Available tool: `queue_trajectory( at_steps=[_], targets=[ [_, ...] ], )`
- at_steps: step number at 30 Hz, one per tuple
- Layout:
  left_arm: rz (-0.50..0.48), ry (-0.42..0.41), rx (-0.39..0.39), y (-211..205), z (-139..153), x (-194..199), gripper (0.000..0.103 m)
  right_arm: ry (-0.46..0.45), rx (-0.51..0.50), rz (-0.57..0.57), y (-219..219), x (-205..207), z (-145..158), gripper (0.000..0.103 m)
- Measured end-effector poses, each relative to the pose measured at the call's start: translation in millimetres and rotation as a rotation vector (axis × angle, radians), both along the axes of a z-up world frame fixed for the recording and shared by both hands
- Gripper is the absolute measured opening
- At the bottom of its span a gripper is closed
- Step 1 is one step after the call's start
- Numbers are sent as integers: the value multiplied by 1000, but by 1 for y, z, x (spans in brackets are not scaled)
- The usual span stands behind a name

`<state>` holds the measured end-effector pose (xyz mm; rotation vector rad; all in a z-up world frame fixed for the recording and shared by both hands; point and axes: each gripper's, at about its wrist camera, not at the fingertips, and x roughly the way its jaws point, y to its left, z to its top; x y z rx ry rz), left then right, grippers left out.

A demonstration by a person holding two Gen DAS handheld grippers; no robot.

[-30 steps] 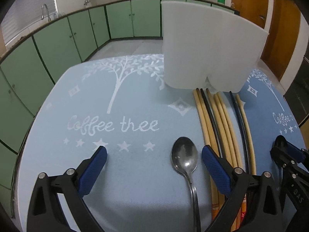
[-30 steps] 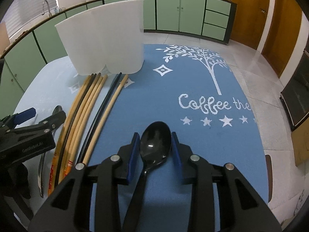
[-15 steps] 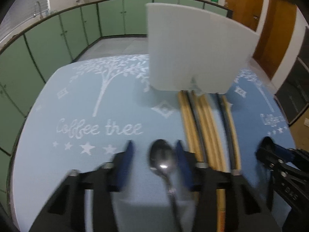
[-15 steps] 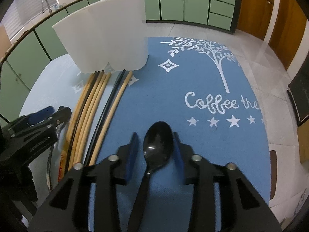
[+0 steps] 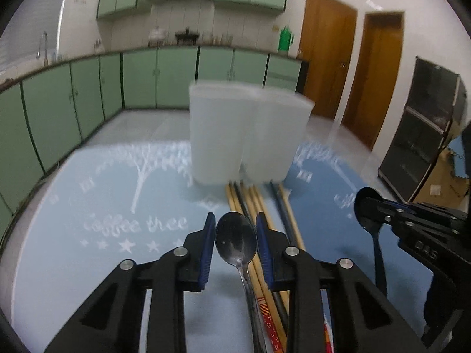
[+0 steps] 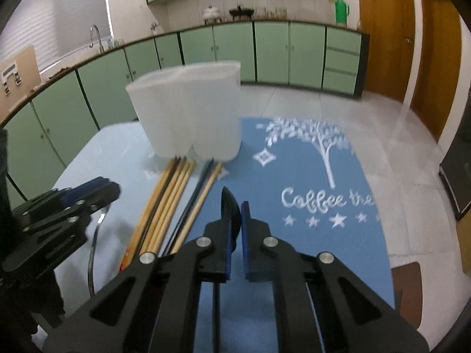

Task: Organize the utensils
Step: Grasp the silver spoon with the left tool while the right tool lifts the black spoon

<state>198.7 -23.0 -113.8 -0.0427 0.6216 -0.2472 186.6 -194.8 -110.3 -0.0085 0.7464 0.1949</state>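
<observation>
Several chopsticks (image 5: 253,206) before white holder (image 5: 247,132)

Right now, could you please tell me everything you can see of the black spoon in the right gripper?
The glossy black spoon, plastic by its look, sits clamped between the blue pads of the shut right gripper. In the right wrist view it is turned edge-on, its oval bowl poking up past the fingertips. In the left wrist view the bowl shows round and dark, with the thin handle hanging below the jaws. It appears lifted off the blue mat; only the pads touch it.
</observation>
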Motion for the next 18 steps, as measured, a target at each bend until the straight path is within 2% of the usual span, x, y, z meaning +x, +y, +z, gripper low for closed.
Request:
queue_trajectory(
  at_steps=[3, 8, 18],
  targets=[
    [-17, -41, -8, 4, 4, -6, 28, 20, 44, 14, -3, 3, -1, 5],
    [-17, -31, -15, 7, 6, -3, 27, 29, 74, 6, -4, 3, -4, 5],
    [-13, -132, -45, 16, 34, -13, 27, -104, 184, 28, -15, -4, 32, 5]
  ],
)
